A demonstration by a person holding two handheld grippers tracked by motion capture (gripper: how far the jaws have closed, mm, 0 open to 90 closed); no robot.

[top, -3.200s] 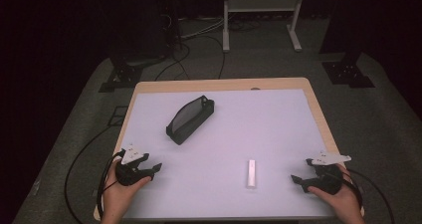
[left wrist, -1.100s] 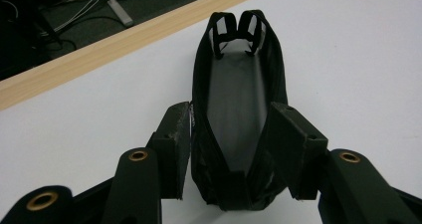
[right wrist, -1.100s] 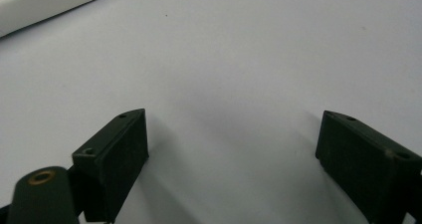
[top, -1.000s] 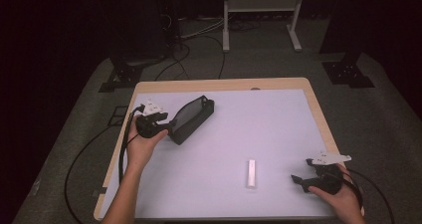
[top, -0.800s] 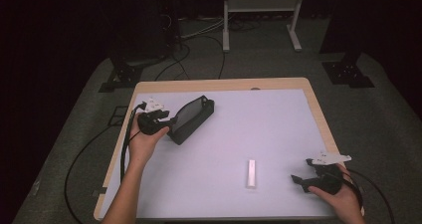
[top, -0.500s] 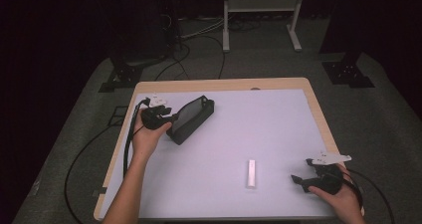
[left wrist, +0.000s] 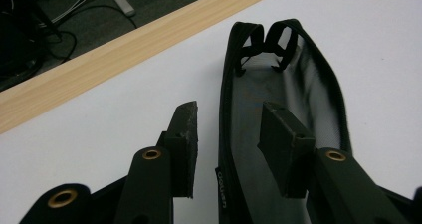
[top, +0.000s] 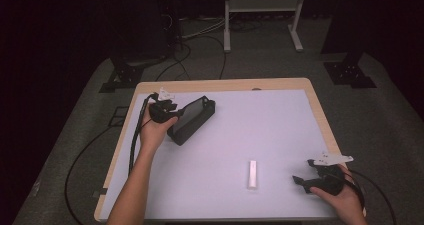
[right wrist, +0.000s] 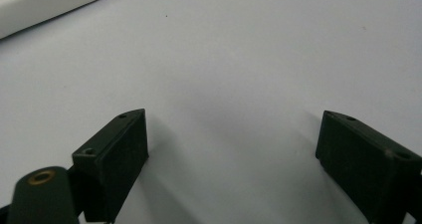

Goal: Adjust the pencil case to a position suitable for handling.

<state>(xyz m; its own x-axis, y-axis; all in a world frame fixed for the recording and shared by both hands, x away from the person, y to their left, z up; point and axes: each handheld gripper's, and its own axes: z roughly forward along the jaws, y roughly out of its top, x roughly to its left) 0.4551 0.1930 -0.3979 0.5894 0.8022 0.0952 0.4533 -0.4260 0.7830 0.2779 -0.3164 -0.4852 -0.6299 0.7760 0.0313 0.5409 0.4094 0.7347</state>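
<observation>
at the counter's [top: 280,92] far left, the left gripper [left wrist: 226,134] straddles the near rim of a black mesh pouch [top: 192,120], one jaw inside, one outside, jaws apart and not yet closed on the fabric. the right gripper [top: 305,172] rests at the near right with jaws wide apart, holding nothing, a white bar [top: 253,173] near it.

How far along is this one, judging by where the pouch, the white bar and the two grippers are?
Early. The left gripper straddles the wall of the open black pouch, one jaw inside, not closed. The white bar lies untouched on the table; the right gripper rests open beside it. Probably left: putting the bar into the pouch.
</observation>
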